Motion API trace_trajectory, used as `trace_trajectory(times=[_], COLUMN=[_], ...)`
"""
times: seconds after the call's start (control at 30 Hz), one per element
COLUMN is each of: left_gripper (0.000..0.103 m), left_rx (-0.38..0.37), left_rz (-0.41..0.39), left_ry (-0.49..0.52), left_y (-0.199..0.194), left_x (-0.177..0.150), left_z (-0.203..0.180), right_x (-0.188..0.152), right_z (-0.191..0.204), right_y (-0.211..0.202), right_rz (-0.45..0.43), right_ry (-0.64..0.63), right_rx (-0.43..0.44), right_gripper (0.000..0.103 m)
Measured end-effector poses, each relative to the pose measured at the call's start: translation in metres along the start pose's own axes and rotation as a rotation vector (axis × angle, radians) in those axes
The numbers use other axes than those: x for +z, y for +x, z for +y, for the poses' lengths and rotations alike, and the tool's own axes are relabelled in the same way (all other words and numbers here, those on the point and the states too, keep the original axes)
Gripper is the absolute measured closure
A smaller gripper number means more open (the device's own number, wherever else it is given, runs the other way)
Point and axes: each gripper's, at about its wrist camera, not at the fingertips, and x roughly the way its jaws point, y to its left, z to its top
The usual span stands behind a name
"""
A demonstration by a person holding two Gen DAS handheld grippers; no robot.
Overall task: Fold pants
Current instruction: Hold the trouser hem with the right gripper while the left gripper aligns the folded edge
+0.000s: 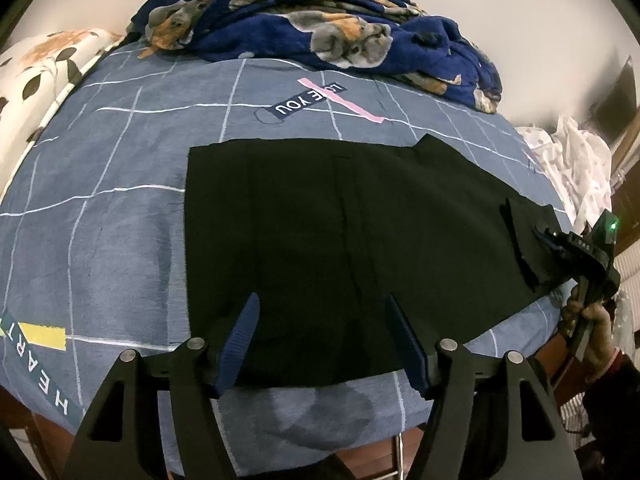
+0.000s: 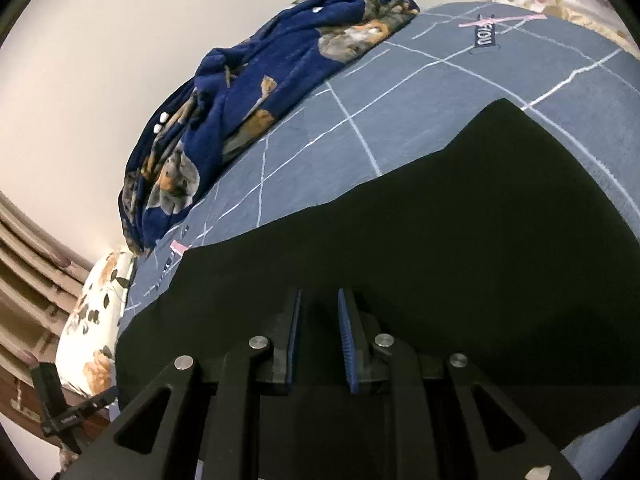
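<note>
Black pants (image 1: 340,232) lie flat on the blue checked bedsheet (image 1: 120,168), folded into a broad panel. My left gripper (image 1: 320,304) is open, its blue-padded fingers (image 1: 240,336) spread just above the near edge of the pants. My right gripper (image 2: 320,296) hovers low over the pants (image 2: 440,248) at their right end, its jaws a narrow gap apart with nothing between them. The right gripper also shows in the left wrist view (image 1: 560,244), at the pants' right edge.
A crumpled navy dog-print blanket (image 1: 320,20) lies along the far side of the bed. A floral pillow (image 1: 48,68) sits at the far left. White dotted fabric (image 1: 572,160) lies at the right. The wooden bed frame (image 1: 552,352) runs below the near edge.
</note>
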Motion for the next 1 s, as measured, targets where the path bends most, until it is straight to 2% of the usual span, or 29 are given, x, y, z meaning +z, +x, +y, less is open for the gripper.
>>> trace_trajectory(times=[0.1,0.17,0.3,0.37,0.47,0.53,0.6,0.63,0.7,0.73,0.83,0.93,1.0], left_gripper=[0.037,0.037,0.037,0.037,0.037,0.037,0.037,0.037,0.037,0.037,0.037,0.037,0.037], left_rx=[0.005,0.007,0.023,0.042,0.056,0.038,0.020,0.012,0.005,0.000,-0.078,-0.215,-0.244], left_rz=[-0.006,-0.010,-0.013,-0.015,-0.024,-0.018,0.007,0.019,0.045,0.046,0.055,0.076,0.099], left_ry=[-0.008,-0.017,-0.014,-0.001,-0.012,-0.025,-0.014,-0.004,0.023,0.023,0.018,0.010,0.005], left_y=[-0.003,-0.005,-0.009,-0.012,-0.021,-0.026,-0.026,-0.025,-0.017,-0.015,-0.004,0.011,0.023], left_x=[0.002,0.003,0.004,0.004,0.005,0.005,0.004,0.004,0.002,0.001,0.001,0.008,0.013], left_z=[0.005,0.009,0.014,0.017,0.030,0.042,0.050,0.052,0.058,0.060,0.068,0.076,0.082], right_x=[0.001,0.000,-0.016,-0.028,-0.035,-0.031,-0.030,-0.033,-0.043,-0.046,-0.044,-0.047,-0.052], right_z=[0.009,0.024,0.055,0.064,0.069,0.073,0.079,0.083,0.088,0.090,0.097,0.110,0.117], right_y=[-0.005,-0.006,0.003,0.013,0.015,0.009,0.000,0.002,0.019,0.017,0.014,0.014,0.015], right_rz=[-0.003,0.001,0.077,0.122,0.124,0.125,0.095,0.112,0.194,0.166,0.182,0.200,0.215], right_ry=[-0.020,-0.092,-0.239,-0.303,-0.349,-0.333,-0.338,-0.363,-0.427,-0.434,-0.390,-0.428,-0.438], right_rx=[-0.006,-0.011,0.002,-0.028,-0.044,-0.045,-0.003,-0.007,-0.077,-0.075,-0.008,0.005,0.010], right_gripper=[0.082,0.082,0.082,0.082,0.082,0.079,0.079,0.077,0.077,0.074,0.075,0.073,0.070])
